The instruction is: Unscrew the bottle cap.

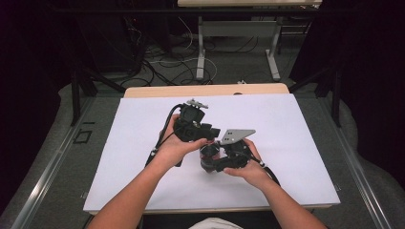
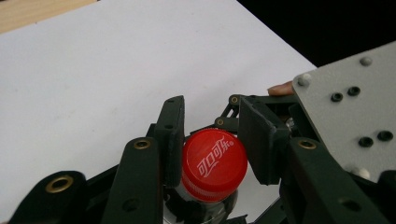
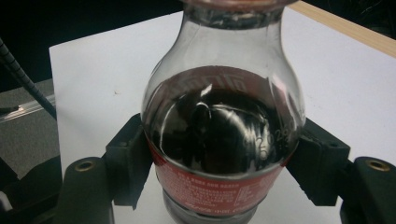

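Bottle [image 3: 223, 135] stands upright at centre frame on the table [image 1: 286, 124], right tongs [image 3: 223, 161] clenched on its belly; left tongs [image 2: 212, 142], directly above, grasp its red cap [image 2: 214, 163].

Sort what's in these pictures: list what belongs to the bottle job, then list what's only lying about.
Belongs to the job:
- cola bottle, dark drink inside
- red cap
- left tool, closed on the cap
- right tool, clamped on the bottle's body

Just lying about:
- white sheet covering the table
- cables on the floor beyond the table
- second table's legs farther back
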